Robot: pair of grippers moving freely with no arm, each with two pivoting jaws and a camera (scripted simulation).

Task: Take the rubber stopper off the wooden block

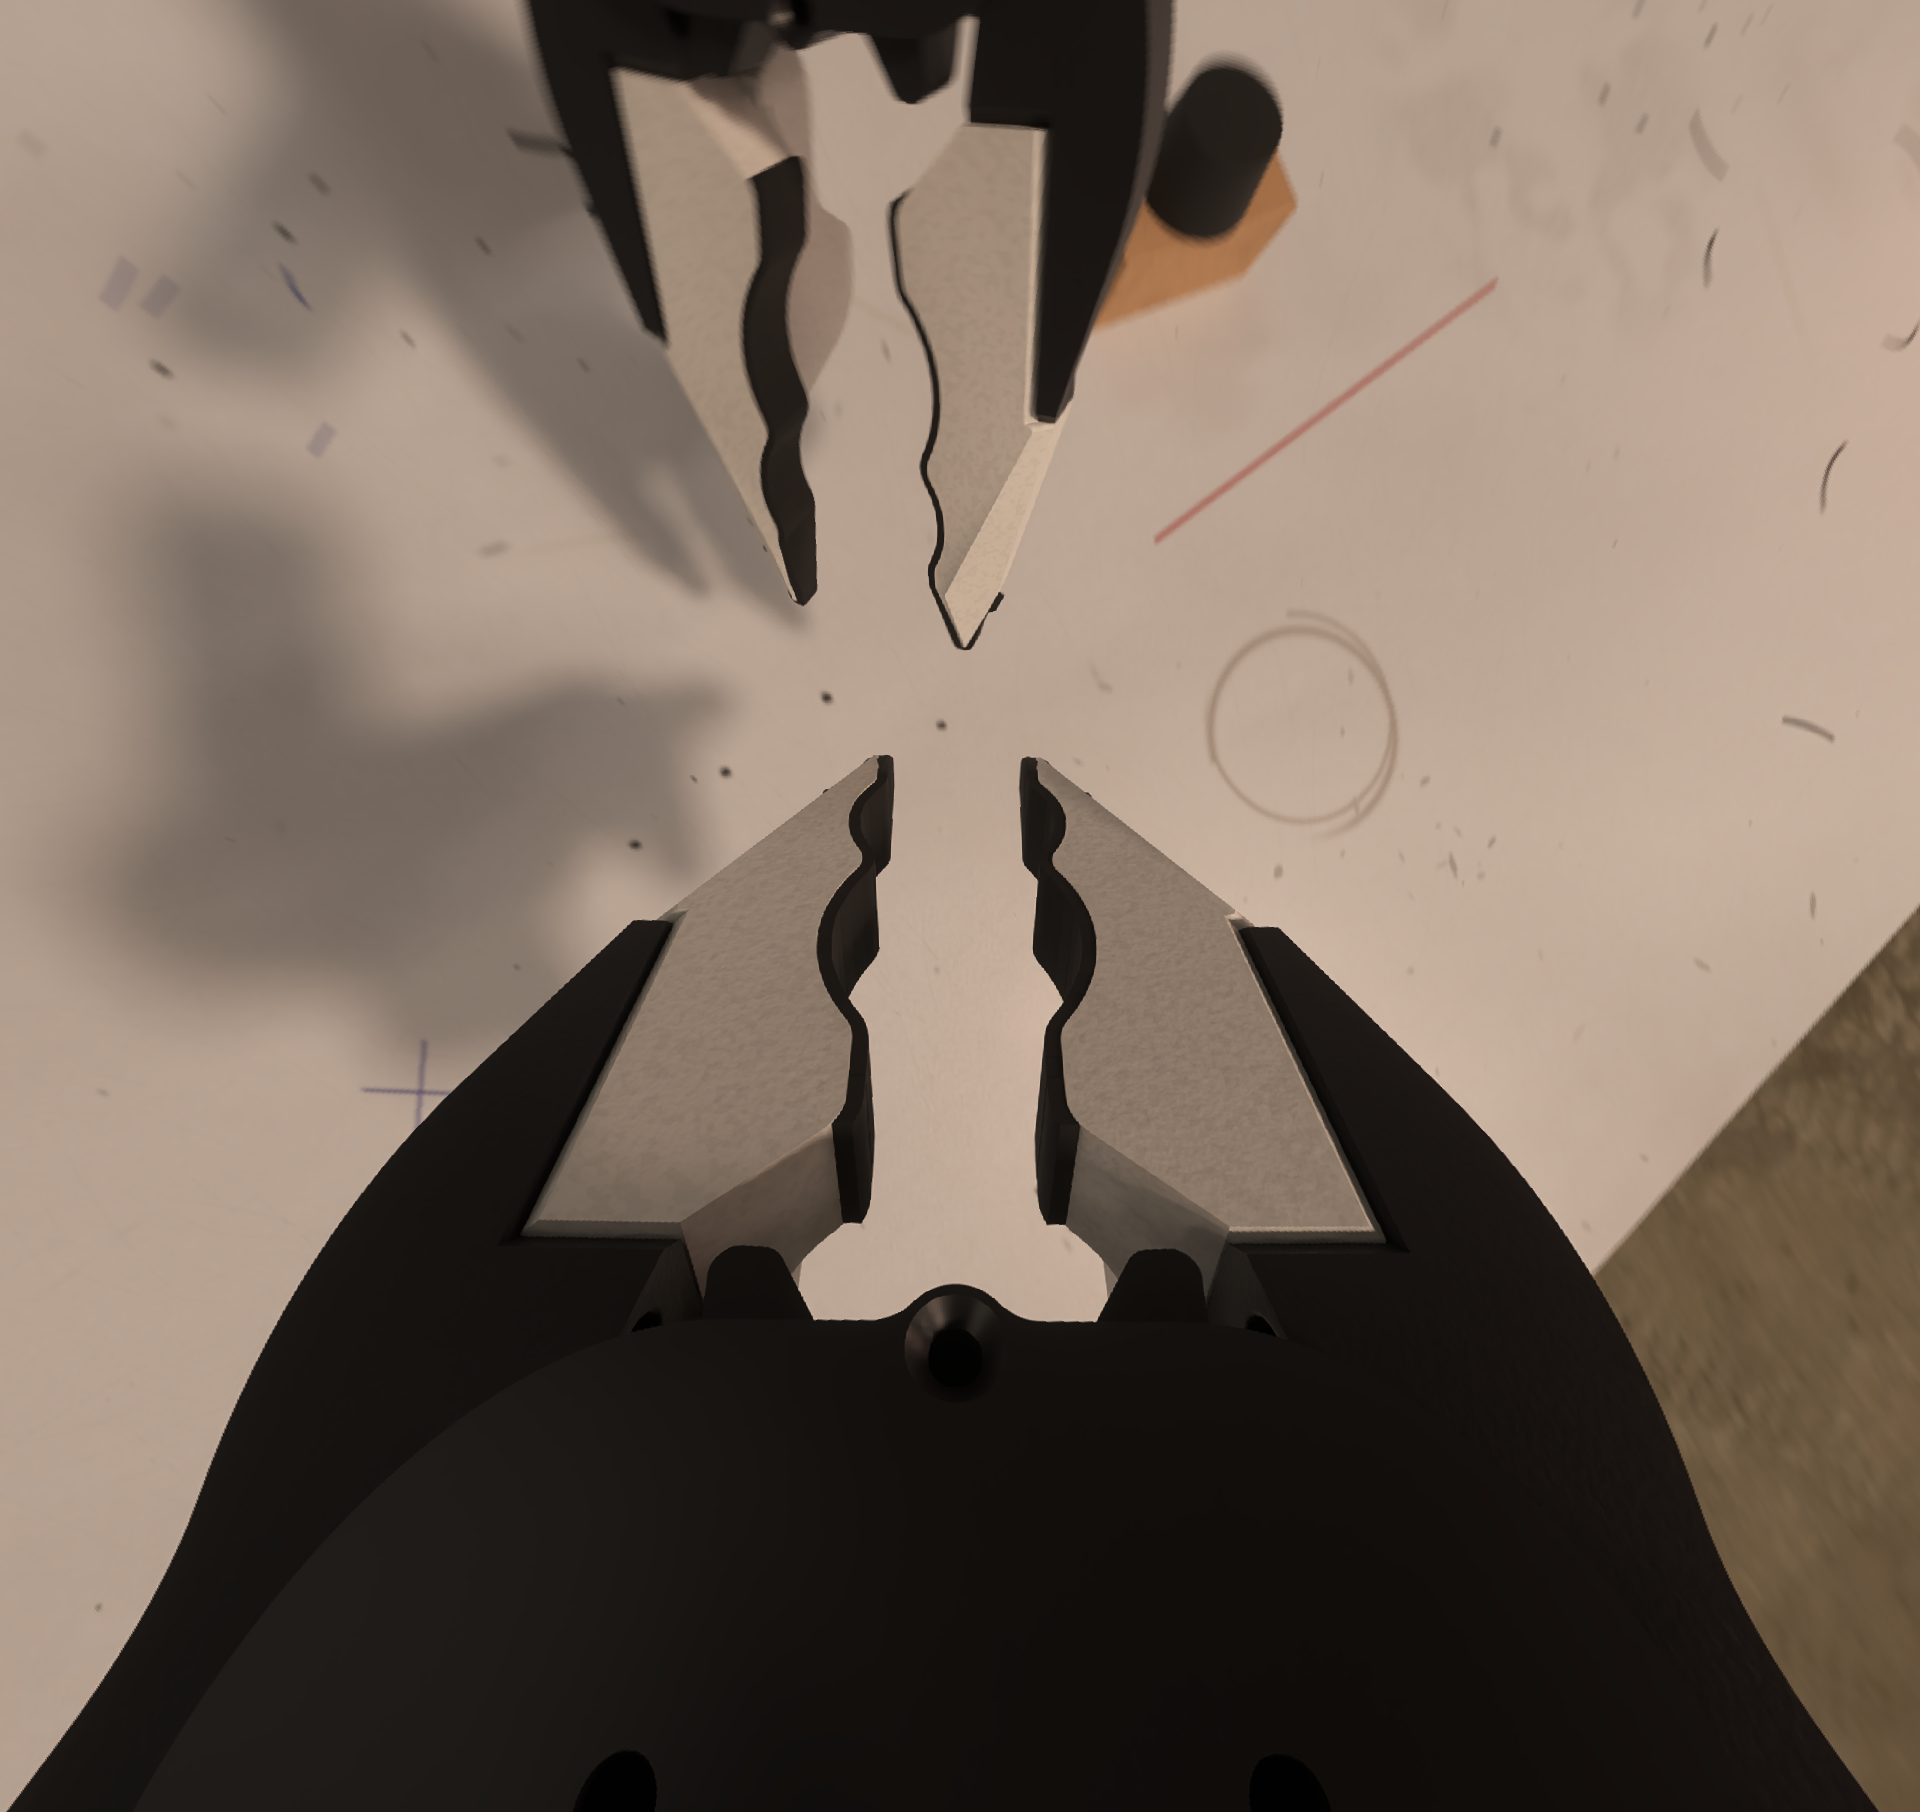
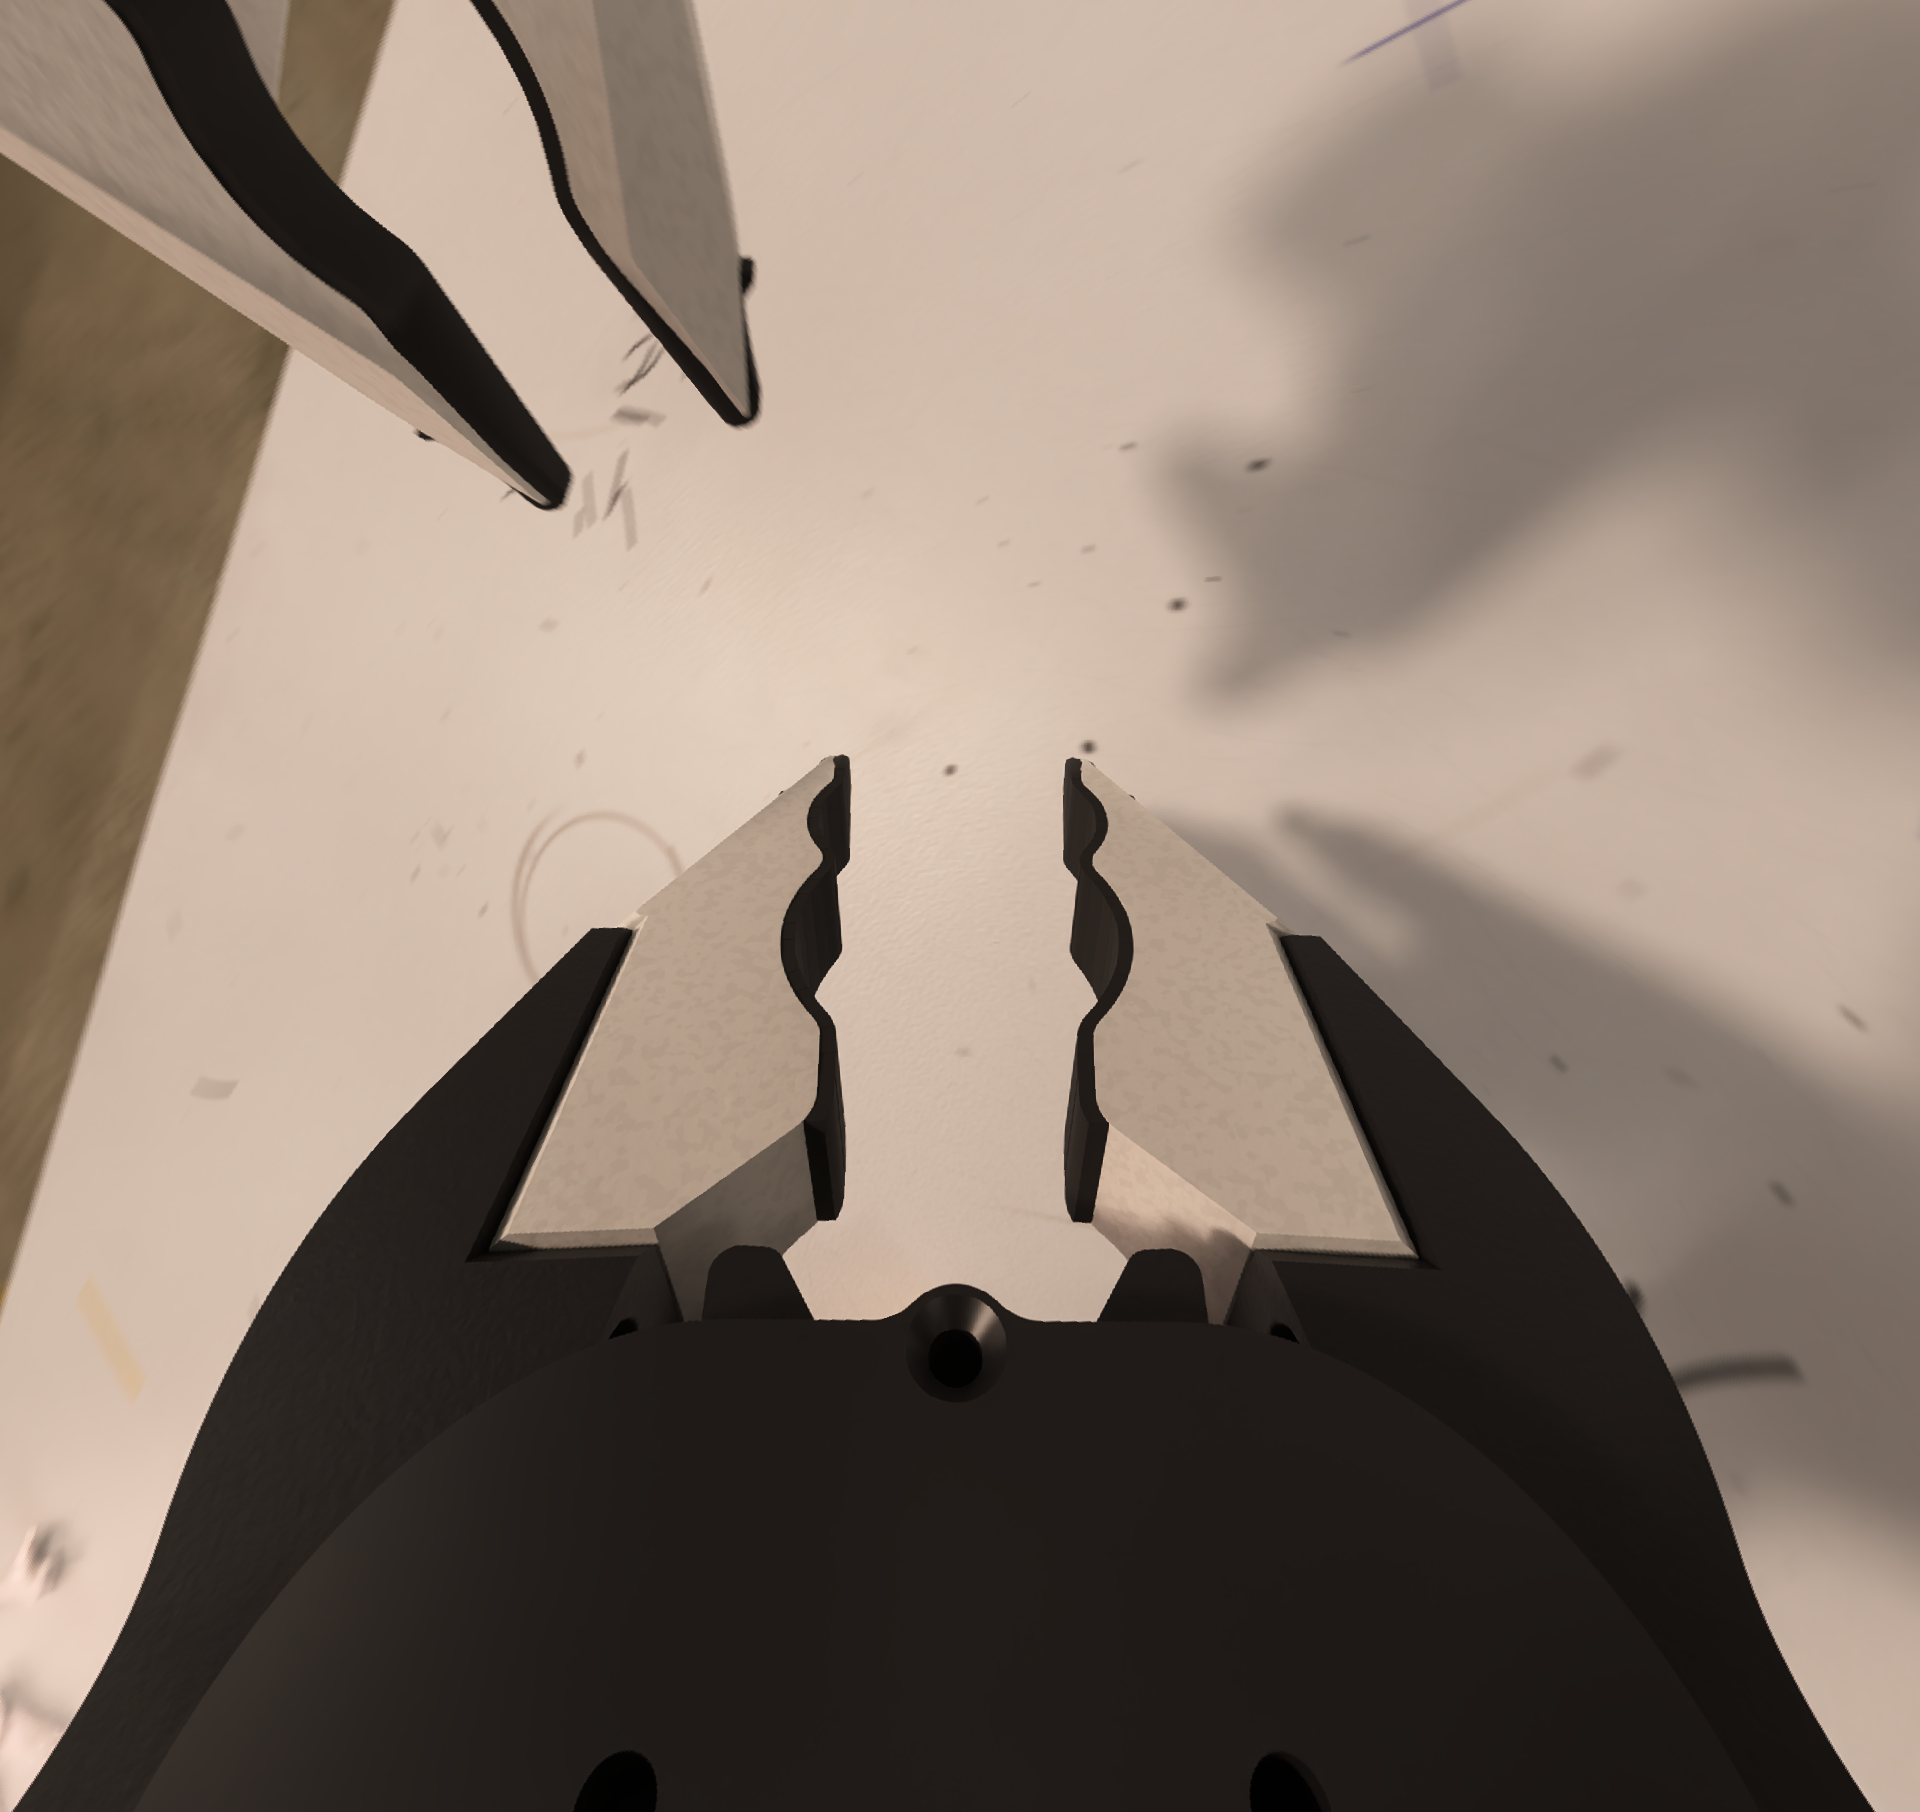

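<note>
Clearly nothing is done: the rubber stopper [image 1: 1216,152] sits on the wooden block [image 1: 1195,250], upper right of the left wrist view. Left gripper [image 1: 956,763] and right gripper [image 2: 956,763] hover released, empty.

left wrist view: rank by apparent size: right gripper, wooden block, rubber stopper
1. right gripper, far the largest, though nearest the camera.
2. wooden block and rubber stopper look alike; the gripper hides part of the block, so no ranking.

table [image 1: 1351,931]: pale, scuffed, pen-marked | on it: wooden block [image 1: 1195,256], far right | shadows left
</note>
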